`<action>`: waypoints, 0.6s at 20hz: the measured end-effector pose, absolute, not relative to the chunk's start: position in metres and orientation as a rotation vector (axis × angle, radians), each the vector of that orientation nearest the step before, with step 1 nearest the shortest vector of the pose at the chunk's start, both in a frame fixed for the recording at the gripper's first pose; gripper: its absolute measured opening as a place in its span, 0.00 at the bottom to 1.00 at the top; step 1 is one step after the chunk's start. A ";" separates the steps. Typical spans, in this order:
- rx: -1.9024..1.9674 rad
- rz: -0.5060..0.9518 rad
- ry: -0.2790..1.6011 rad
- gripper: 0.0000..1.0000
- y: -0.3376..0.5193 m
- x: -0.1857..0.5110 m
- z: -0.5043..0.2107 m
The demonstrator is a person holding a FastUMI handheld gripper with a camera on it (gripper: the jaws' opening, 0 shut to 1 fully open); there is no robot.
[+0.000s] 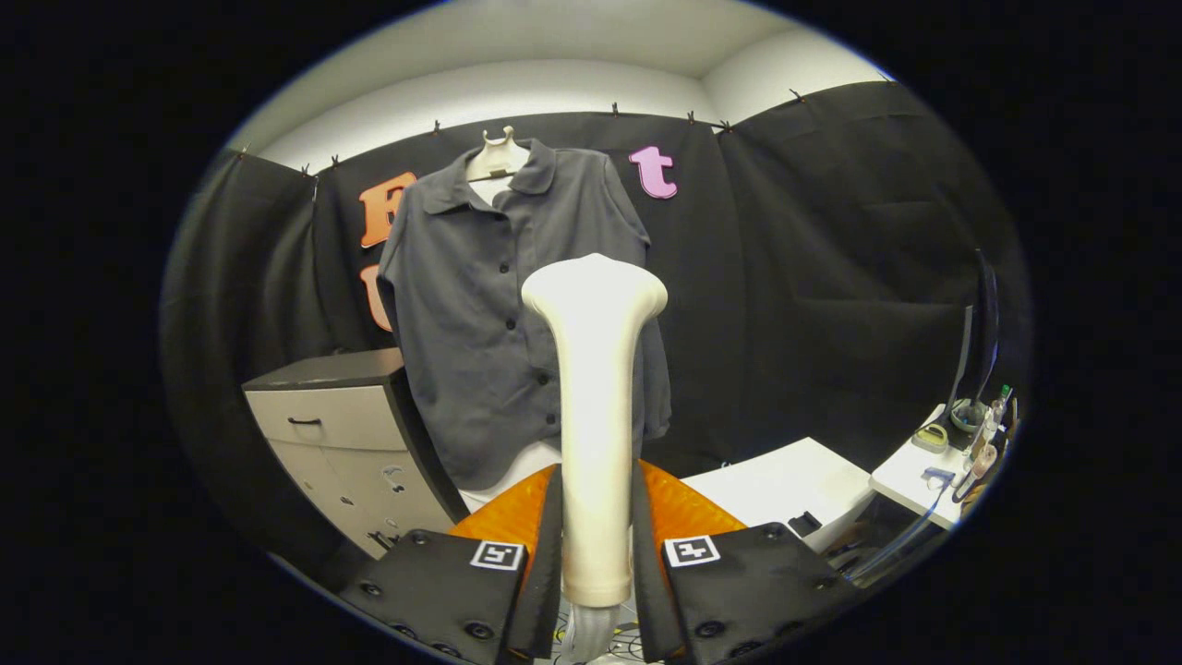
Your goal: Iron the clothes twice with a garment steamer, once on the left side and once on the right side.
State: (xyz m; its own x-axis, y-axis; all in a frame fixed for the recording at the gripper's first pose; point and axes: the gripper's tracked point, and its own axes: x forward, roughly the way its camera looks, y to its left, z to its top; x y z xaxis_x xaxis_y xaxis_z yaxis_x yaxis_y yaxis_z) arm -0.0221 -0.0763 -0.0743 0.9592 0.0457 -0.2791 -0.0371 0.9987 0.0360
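Right now my claw is clenched around the handle of a cream-white garment steamer, one finger pressing on each side of it. Upright between my fingers, the steamer's handle rises to a wide, rounded head at the top. That head sits in front of a dark grey button-up shirt, over the lower right part of its front; I cannot tell whether the head touches the cloth or stands a little off it. On a pale hanger, the shirt hangs against the booth's black cloth wall, collar open, a row of dark buttons running down the middle. Below and to the left of the shirt stands a light cabinet with a dark top and a drawer handle. Off to the right, beyond my fingers, is a white table, and further right a second white surface holds small items, possibly bottles, too blurred to name.
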 end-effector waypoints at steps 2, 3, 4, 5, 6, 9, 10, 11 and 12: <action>0.016 0.064 0.244 0.42 -0.071 -0.026 -0.055; 0.014 0.075 0.230 0.42 -0.067 -0.027 -0.047; 0.015 0.086 0.215 0.42 -0.063 -0.028 -0.040; 0.013 0.094 0.193 0.42 -0.060 -0.030 -0.031; 0.004 0.096 0.159 0.42 -0.057 -0.030 -0.024; -0.003 0.107 0.112 0.41 -0.048 -0.036 -0.012; 0.008 0.118 0.111 0.41 -0.043 -0.038 -0.011; 0.019 0.127 0.111 0.42 -0.041 -0.041 -0.010; 0.028 0.135 0.111 0.41 -0.040 -0.043 -0.010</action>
